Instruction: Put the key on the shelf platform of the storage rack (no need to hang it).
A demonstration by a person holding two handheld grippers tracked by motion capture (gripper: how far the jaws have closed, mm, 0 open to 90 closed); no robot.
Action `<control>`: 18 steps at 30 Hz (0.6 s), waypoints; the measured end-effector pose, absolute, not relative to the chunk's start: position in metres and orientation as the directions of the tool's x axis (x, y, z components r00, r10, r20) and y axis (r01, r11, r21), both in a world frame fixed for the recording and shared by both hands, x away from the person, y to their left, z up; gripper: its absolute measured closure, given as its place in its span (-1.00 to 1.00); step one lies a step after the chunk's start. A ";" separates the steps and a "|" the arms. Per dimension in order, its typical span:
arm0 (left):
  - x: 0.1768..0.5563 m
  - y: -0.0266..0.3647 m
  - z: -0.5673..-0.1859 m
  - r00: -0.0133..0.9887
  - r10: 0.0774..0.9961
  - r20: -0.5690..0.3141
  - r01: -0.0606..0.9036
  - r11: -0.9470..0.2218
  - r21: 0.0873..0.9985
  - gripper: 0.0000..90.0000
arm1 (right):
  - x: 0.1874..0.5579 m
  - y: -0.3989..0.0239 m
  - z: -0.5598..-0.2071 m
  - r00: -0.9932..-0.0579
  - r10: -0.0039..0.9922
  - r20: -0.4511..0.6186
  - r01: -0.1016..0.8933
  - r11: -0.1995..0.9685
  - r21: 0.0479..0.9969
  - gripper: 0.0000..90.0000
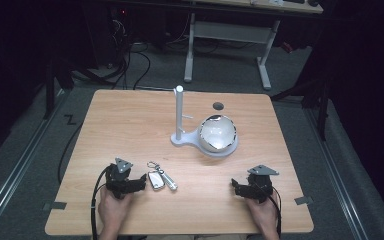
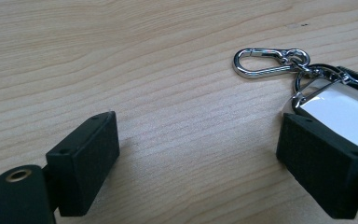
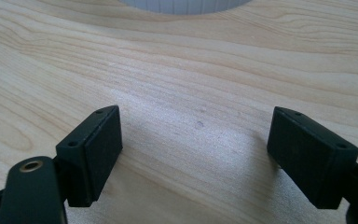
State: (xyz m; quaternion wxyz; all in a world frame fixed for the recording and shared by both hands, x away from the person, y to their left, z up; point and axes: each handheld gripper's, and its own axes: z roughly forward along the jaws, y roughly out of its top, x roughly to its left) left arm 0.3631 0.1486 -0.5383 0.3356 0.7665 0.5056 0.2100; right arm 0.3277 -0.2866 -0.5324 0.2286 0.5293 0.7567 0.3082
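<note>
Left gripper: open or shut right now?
Open. In the left gripper view the left gripper shows its jaws wide apart over bare table, with the keychain beside the right jaw, ungripped.

The tongs (image 3: 196,154) are seen low over the surface (image 3: 177,79), held wide apart; nothing is caught between the two black jaws, and bare light wood grain is shown in the gap; a white curved edge (image 3: 186,4) is cut off at the top.

Lab-like room, dark surroundings, wooden table (image 1: 130,115), floor cables (image 1: 140,60), adjustable desk frame (image 1: 227,35)
</note>
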 end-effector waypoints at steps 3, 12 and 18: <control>0.363 0.149 -0.538 0.400 0.916 -0.018 0.634 -0.263 0.728 -0.70 | 0.328 -0.287 -0.532 -0.337 0.941 -0.020 0.659 0.251 0.709 -0.59; 0.363 0.149 -0.538 0.401 0.916 -0.018 0.633 -0.264 0.728 -0.69 | 0.327 -0.286 -0.532 -0.347 0.938 -0.016 0.653 0.254 0.714 -0.47; 0.363 0.149 -0.538 0.402 0.916 -0.017 0.633 -0.264 0.728 -0.69 | 0.326 -0.287 -0.532 -0.333 0.943 -0.014 0.650 0.241 0.721 -0.32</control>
